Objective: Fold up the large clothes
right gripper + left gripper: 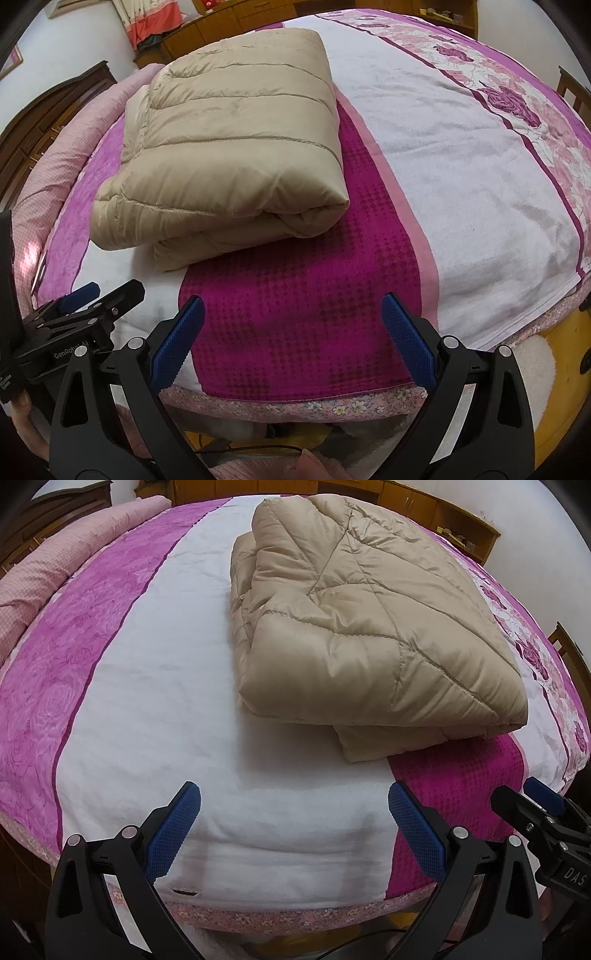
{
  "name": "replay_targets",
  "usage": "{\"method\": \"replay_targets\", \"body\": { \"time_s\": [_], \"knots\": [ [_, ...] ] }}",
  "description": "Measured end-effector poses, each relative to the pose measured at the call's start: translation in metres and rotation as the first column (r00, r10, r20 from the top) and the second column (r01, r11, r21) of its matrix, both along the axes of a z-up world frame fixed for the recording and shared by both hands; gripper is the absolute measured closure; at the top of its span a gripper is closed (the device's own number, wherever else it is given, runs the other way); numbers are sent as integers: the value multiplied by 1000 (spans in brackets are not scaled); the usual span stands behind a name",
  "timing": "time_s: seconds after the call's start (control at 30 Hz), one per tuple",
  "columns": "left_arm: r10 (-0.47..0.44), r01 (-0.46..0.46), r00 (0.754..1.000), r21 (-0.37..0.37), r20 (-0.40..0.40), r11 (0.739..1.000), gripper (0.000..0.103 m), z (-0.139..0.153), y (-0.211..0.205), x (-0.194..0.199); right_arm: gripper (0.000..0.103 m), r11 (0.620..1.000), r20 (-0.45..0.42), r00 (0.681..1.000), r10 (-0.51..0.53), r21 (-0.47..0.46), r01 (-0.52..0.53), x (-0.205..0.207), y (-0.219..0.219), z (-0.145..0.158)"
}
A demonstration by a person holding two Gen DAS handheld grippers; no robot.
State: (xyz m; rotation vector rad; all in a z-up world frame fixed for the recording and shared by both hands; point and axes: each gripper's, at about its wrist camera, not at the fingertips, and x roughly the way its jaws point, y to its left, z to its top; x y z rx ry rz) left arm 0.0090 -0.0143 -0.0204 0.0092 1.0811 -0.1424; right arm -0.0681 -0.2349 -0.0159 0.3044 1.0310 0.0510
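Note:
A beige quilted padded coat point(354, 620) lies folded into a thick bundle on the bed, seen again in the right wrist view point(229, 147). My left gripper point(293, 834) hovers open over the bed's near edge, well short of the bundle, with nothing between its blue pads. My right gripper point(291, 339) is open too, above the magenta strip near the same edge, empty. Each gripper shows in the other's view: the right gripper point(532, 805) at the far right, the left gripper point(99, 295) at the lower left.
The bed cover point(155, 701) has white, pink floral and magenta bands. A rolled pink checked blanket point(48, 579) lies along the far left side. Wooden cabinets point(424, 498) line the wall behind. A wooden chair point(576, 92) stands at the right. A fingertip point(314, 465) shows at the bottom.

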Motion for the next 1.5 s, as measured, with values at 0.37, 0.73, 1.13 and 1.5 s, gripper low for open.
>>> {"method": "replay_targets", "body": {
  "time_s": [0.37,0.73,1.13,1.5],
  "knots": [
    [0,0,1000,3,-3,1000,6,-1,0,1,7,1000,-2,1000,3,-1,-3,0,1,0],
    [1,-1,1000,0,-5,1000,6,-1,1,1,7,1000,0,1000,5,-4,-5,1,2,0],
    [-1,1,1000,-1,-11,1000,6,-2,1,1,7,1000,-3,1000,10,-3,-10,2,2,0],
    [-3,3,1000,-2,-13,1000,6,-4,1,0,7,1000,-2,1000,9,-3,-9,2,3,1]
  ]
}}
